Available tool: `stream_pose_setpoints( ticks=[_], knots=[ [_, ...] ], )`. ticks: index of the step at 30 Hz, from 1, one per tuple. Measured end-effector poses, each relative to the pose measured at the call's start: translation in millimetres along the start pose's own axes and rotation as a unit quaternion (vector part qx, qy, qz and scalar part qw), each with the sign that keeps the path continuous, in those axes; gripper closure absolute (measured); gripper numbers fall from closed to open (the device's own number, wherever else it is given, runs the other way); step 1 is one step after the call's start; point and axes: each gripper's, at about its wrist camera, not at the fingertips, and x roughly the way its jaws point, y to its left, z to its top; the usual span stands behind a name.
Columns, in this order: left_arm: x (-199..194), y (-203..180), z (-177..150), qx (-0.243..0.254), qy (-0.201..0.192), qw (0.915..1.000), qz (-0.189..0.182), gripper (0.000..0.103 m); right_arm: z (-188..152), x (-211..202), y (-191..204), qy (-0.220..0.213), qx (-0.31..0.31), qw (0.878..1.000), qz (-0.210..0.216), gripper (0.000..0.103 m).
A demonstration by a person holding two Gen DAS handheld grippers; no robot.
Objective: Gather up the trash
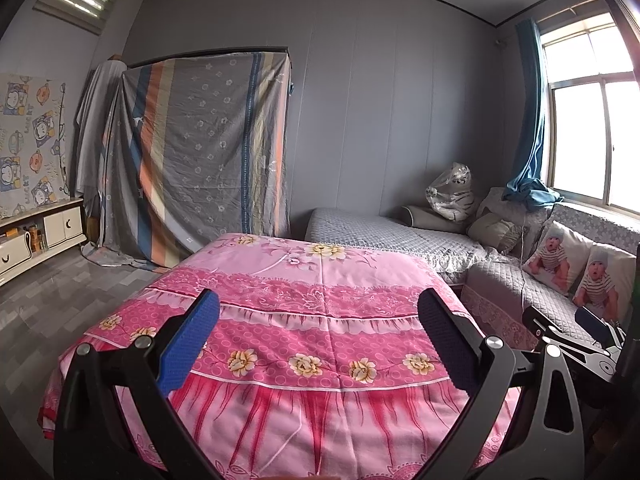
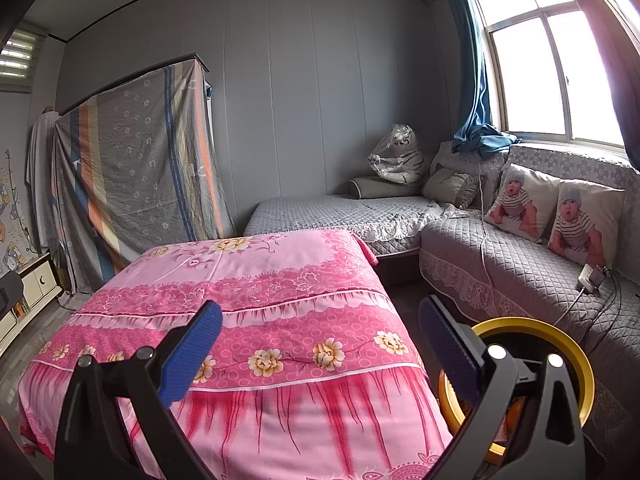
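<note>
Both grippers, left (image 1: 318,338) and right (image 2: 320,340): jaws wide open, empty, above pink-clothed bench (image 1: 320,280). No trash visible. Hazard: jaws snagging cloth; yellow-rimmed bin (image 2: 560,344) close beside right gripper.

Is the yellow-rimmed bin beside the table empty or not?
Not empty: the round yellow-rimmed bin shows something orange inside, low behind the right gripper. How full, cannot tell.
</note>
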Motion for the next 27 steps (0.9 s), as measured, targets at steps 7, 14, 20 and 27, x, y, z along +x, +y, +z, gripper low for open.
stream_pose_setpoints(
  ticks=[7, 14, 20, 27],
  knots=[
    [1.0, 0.0, -1.2, 0.001, 0.001, 1.0, -0.004, 0.008, -1.7, 1.1, 0.2, 0.004, 0.002, 1.0, 0.0, 0.008],
    [3.7, 0.8, -1.5, 0.003, 0.005, 1.0, -0.007, 0.008, -2.1, 3.0, -1.6, 0.007, 0.004, 1.0, -0.001, 0.008],
    [6.6, 1.2, -1.1, 0.0, 0.01, 0.9999, -0.011, 0.008, -4.0, 5.2, -2.3, 0.011, 0.006, 1.0, -0.002, 0.008],
    [7.5, 2.2, -1.6, 0.002, 0.006, 0.9999, -0.01, 0.008, -4.7, 7.0, -3.9, 0.014, 0.008, 1.0, -0.002, 0.008]
  ],
)
